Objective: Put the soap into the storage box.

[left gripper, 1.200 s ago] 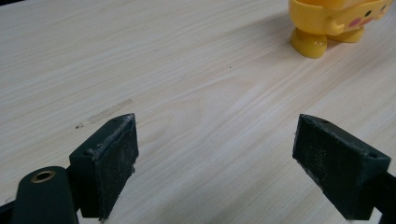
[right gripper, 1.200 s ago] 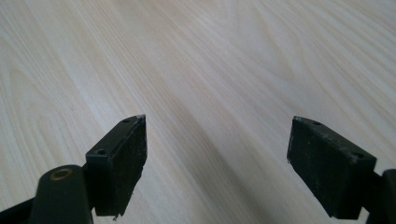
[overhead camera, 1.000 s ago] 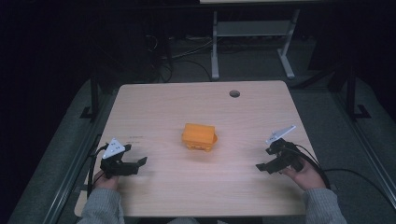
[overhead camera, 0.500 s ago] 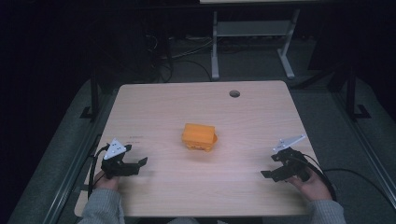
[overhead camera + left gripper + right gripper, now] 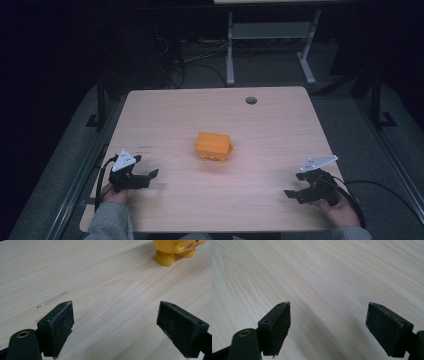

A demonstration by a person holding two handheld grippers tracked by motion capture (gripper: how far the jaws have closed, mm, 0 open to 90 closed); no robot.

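An orange-yellow toy figure stands near the middle of the light wooden table. Its yellow feet and lower body show at the top right of the left gripper view. My left gripper rests near the table's front left, open, with only bare wood between its jaws. My right gripper sits at the front right, also open and holding nothing. Both are well apart from the toy.
A round cable hole lies near the table's far edge. A metal frame with white legs stands on the dark floor behind. Black cables trail from both grippers off the front edge.
My right gripper has drawn back toward the front edge and slightly right. The left gripper has barely shifted. The toy has stayed put.
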